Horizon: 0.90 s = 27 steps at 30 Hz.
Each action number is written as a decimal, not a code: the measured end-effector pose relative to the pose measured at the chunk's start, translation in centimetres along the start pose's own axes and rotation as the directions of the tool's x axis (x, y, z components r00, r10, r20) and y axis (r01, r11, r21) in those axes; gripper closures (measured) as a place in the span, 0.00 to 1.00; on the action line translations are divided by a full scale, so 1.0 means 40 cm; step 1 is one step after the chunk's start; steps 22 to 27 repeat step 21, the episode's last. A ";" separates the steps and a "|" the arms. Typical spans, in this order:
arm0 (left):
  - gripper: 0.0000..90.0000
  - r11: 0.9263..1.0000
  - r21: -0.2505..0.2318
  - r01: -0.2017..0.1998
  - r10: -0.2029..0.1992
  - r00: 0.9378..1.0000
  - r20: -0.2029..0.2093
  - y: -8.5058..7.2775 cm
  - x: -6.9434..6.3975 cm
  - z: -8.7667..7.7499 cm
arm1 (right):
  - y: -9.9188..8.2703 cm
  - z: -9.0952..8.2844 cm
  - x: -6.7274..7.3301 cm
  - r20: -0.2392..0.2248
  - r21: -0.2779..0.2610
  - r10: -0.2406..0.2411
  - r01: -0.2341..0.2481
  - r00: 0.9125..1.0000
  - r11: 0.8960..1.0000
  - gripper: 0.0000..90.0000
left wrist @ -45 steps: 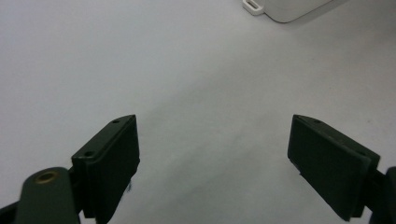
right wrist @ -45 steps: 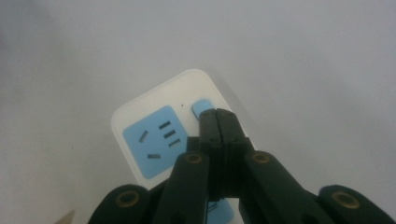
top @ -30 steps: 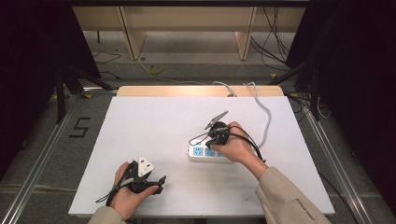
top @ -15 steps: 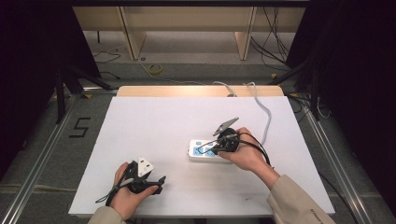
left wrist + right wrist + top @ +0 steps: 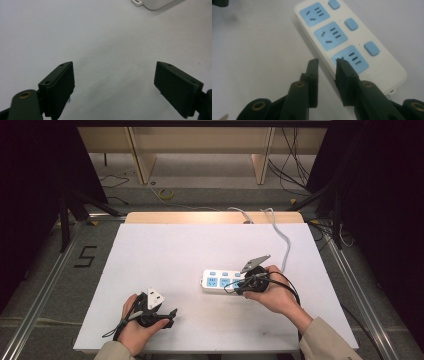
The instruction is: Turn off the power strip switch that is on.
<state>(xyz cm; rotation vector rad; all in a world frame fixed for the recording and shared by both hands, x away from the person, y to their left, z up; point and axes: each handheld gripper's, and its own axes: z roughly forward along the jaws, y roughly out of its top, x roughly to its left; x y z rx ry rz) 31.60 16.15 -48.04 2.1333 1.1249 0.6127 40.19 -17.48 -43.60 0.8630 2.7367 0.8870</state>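
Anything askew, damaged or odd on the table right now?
Nothing stands out. The power strip lies flat and looks intact, its white cord trailing off the far edge of the table. The right tool sits at its near end, nothing gripped; the left tool is open over bare table.

A white counter point(image 5: 165, 250) with a pale wooden strip point(image 5: 200, 217) along its far edge is seen from above. It is surrounded by a grey floor point(image 5: 40, 285), on which a black figure "5" point(image 5: 86, 256) is marked at the left. Metal rails point(image 5: 45, 285) are laid along both sides. Beyond the counter, light wooden furniture legs point(image 5: 140, 155) are lit brightly, with loose cables point(image 5: 295, 165) and a yellow coil point(image 5: 166, 194) lying on the floor. Both sides are closed off by dark drapes point(image 5: 380, 195).
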 end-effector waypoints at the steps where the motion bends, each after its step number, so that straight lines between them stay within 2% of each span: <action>1: 0.18 1.000 0.000 0.000 0.000 1.000 -0.002 0.000 0.000 0.000 | -0.007 -0.003 0.001 -0.001 -0.004 0.008 -0.008 1.000 1.000 0.79; 5: 0.18 1.000 0.001 0.001 -0.001 1.000 -0.002 -0.001 0.001 0.000 | -0.035 -0.015 0.004 -0.001 -0.027 0.012 -0.012 1.000 1.000 0.75; 9: 0.18 1.000 0.005 0.002 -0.002 1.000 -0.002 -0.001 0.003 0.000 | -0.065 -0.025 0.012 -0.004 -0.049 -0.004 0.004 1.000 0.999 0.69; 15: 0.18 1.000 0.002 0.008 -0.008 1.000 -0.004 -0.001 0.003 0.002 | -0.100 -0.032 0.010 0.002 -0.076 0.007 -0.006 1.000 0.997 0.62; 21: 0.18 1.000 0.007 0.014 -0.014 1.000 -0.007 -0.002 0.008 0.009 | -0.109 -0.040 0.016 0.002 -0.094 0.017 -0.017 1.000 0.995 0.57; 27: 0.18 1.000 0.007 0.014 -0.014 1.000 -0.007 -0.002 0.008 0.009 | -0.109 -0.040 0.016 0.002 -0.094 0.017 -0.017 1.000 0.995 0.57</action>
